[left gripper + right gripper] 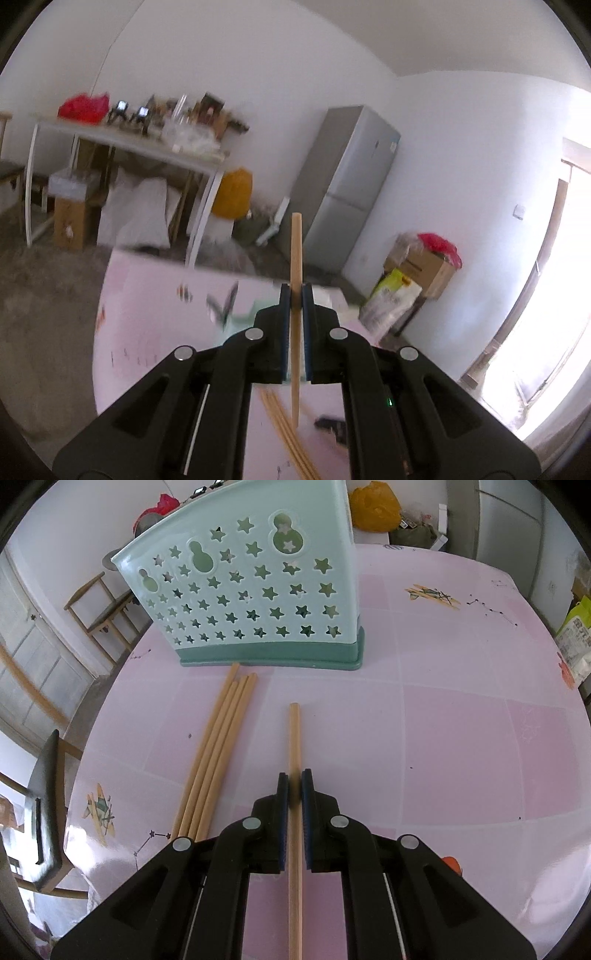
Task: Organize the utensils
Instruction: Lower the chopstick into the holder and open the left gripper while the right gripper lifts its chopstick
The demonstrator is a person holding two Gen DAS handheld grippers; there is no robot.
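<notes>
Both the left gripper point(295, 291) and right gripper point(294, 775) each pinch 1 chopstick point(296, 258), tabletop blurred.

Chopsticks point(218, 753): pale wood, looking smooth and matt. Utensil holder point(255, 590): mint-green plastic with star cut-outs, showing a soft sheen, darker green base. Table covering point(461, 738): pink, glossy, catching reflections. Right gripper point(294, 788): matt black plastic, showing metal rivets.
</notes>
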